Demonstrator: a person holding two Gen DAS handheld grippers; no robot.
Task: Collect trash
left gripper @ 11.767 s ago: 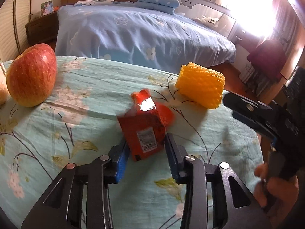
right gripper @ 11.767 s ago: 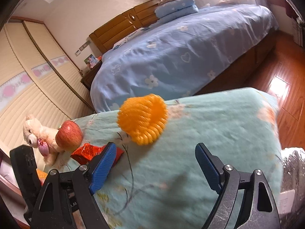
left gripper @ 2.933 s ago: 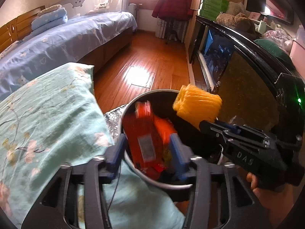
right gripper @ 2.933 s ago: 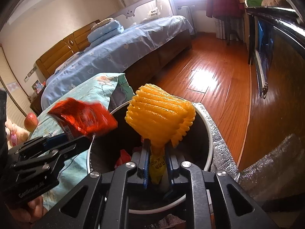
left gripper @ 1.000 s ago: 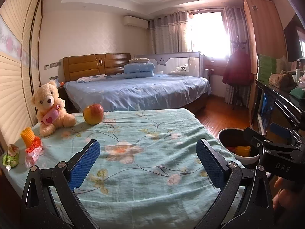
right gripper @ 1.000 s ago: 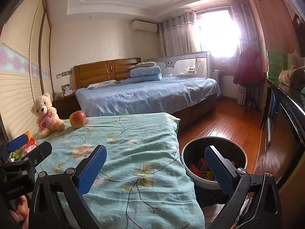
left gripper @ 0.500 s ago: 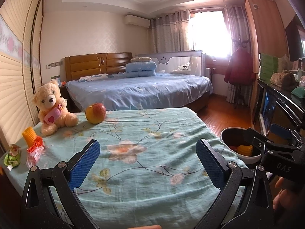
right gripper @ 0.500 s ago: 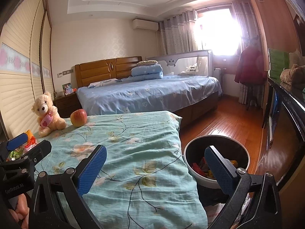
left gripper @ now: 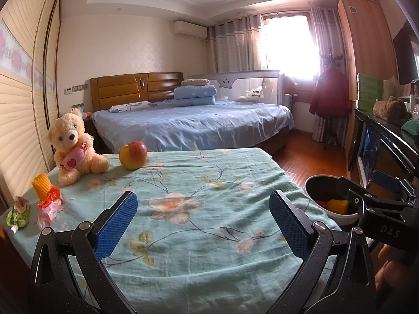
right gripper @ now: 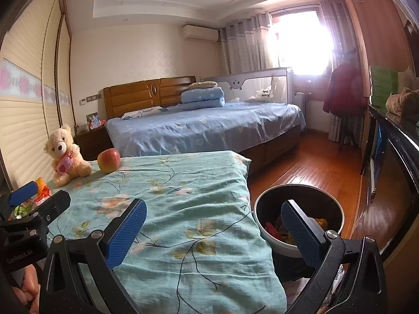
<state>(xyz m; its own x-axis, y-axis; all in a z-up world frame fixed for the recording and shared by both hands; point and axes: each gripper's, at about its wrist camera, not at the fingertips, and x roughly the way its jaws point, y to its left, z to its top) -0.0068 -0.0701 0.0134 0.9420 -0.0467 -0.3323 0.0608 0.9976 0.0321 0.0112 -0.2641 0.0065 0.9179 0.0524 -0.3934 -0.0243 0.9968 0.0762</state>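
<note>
A black trash bin point(right gripper: 337, 206) with a pale outside stands on the floor right of the table; red and orange wrappers lie inside it. The bin point(left gripper: 313, 183) shows in the left wrist view too, holding the orange foam net point(left gripper: 337, 205). At the table's far left lie an orange foam piece point(left gripper: 41, 188), a red-and-white wrapper point(left gripper: 49, 208) and a green pouch point(left gripper: 17, 213). My left gripper point(left gripper: 203, 221) is open above the near table, nothing between its fingers. My right gripper point(right gripper: 214, 231) is open over the table's right end.
A teddy bear point(left gripper: 70, 146) and a red apple point(left gripper: 133, 155) sit at the table's far side on the floral cloth point(left gripper: 199, 178). Behind is a blue bed point(left gripper: 193, 124). A dark cabinet point(right gripper: 392, 162) runs along the right, wooden floor point(right gripper: 301, 167) between.
Both grippers let go of the red wrapper and orange foam net into the bin, opened, and pulled back. In the last second the view has shifted only slightly closer to the table.
</note>
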